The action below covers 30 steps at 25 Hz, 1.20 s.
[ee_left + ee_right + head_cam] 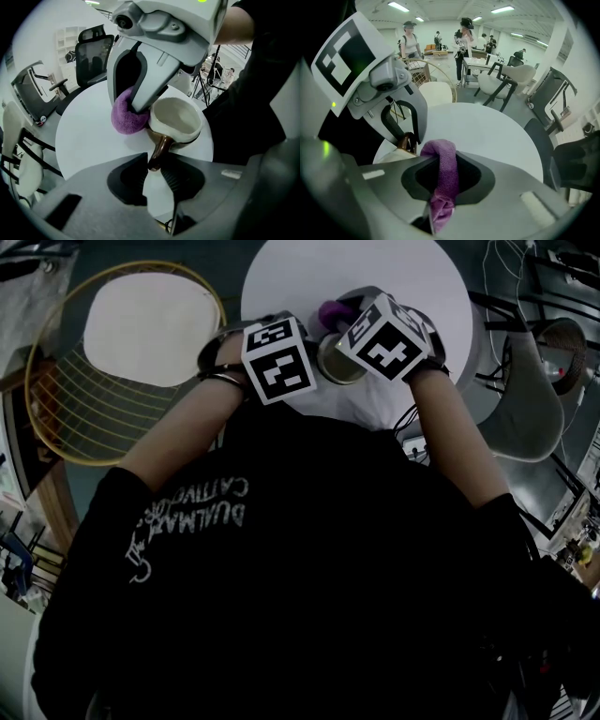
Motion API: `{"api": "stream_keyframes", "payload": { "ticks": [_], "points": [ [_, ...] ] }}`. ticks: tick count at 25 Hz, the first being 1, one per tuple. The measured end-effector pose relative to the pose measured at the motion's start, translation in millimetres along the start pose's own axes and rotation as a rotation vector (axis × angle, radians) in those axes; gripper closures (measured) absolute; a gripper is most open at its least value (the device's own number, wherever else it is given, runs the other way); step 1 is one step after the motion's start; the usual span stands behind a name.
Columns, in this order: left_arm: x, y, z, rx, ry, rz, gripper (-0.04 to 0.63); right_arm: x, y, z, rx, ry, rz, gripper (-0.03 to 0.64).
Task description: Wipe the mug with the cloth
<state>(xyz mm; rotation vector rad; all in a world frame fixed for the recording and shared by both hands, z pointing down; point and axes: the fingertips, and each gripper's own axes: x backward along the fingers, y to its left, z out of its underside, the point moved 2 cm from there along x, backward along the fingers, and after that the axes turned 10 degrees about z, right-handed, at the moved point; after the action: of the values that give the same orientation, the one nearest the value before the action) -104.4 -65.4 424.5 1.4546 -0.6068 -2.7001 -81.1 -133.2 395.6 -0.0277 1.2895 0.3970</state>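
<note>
I hold the left gripper (157,161) with its ribbed dark fingers (119,180) pinching the lower end of the mug's handle (159,146), a slim, glossy brown loop that runs down between the fingertips. The mug (177,117) hangs from that grip over the near edge of the round, smooth white worktop (89,140). Its mouth is tipped toward the left gripper view. The inside and upper wall are matt cream; the lower band is the same glossy brown as the handle.

The right gripper (443,164) has its fingers (476,177) pressed together on the cloth (443,150), a purple, fuzzy terry fabric. It is folded into a thick roll that bulges above the fingertips and trails in crumpled folds below them. In the left gripper view the bunched end of the cloth lies against the outer wall of the mug just below the rim, on the side away from me.
</note>
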Motion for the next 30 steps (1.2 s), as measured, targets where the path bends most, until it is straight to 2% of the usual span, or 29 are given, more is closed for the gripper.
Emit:
{"api": "stream_keyframes", "payload": {
  "ticks": [5, 8, 11, 14, 18, 20, 23, 26, 30],
  "points": [
    [2.3, 4.7, 4.5, 0.019, -0.019, 0.007, 0.509, 0.8, 5.3, -16.6, 0.0, -0.025, -0.01, 0.557],
    [4.7, 4.5, 8.4, 0.045, -0.025, -0.001, 0.503, 4.4, 14.7, -27.2, -0.072, -0.056, -0.061, 0.555],
    [4.6, 3.3, 8.9, 0.087, -0.045, -0.022, 0.491, 19.5, 14.7, -38.2, -0.295, -0.151, -0.154, 0.555],
    [4.1, 11.9, 3.9, 0.118, -0.075, -0.022, 0.486, 43.4, -16.1, -52.8, -0.643, -0.359, -0.254, 0.552],
    [-6.5, 53.3, -31.0, 0.197, -0.028, -0.016, 0.471, 72.3, -135.5, -40.7, -1.138, -0.706, -0.423, 0.551],
    [-10.4, 70.2, -54.4, 0.247, 0.004, -0.018, 0.471, 84.8, -194.8, -18.5, -1.311, -0.821, -0.484, 0.551],
    [-7.0, 73.6, -74.5, 0.306, -0.019, -0.02, 0.474, 116.2, -236.8, 8.3, -1.436, -0.959, -0.48, 0.551],
    [0.2, 63.0, -74.3, 0.372, -0.077, -0.029, 0.483, 154.8, -240.1, 24.9, -1.522, -1.122, -0.484, 0.548],
    [26.5, 47.2, -64.8, 0.428, -0.157, -0.049, 0.499, 200.5, -236.5, 59.8, -1.626, -1.298, -0.412, 0.546]
  ]
}}
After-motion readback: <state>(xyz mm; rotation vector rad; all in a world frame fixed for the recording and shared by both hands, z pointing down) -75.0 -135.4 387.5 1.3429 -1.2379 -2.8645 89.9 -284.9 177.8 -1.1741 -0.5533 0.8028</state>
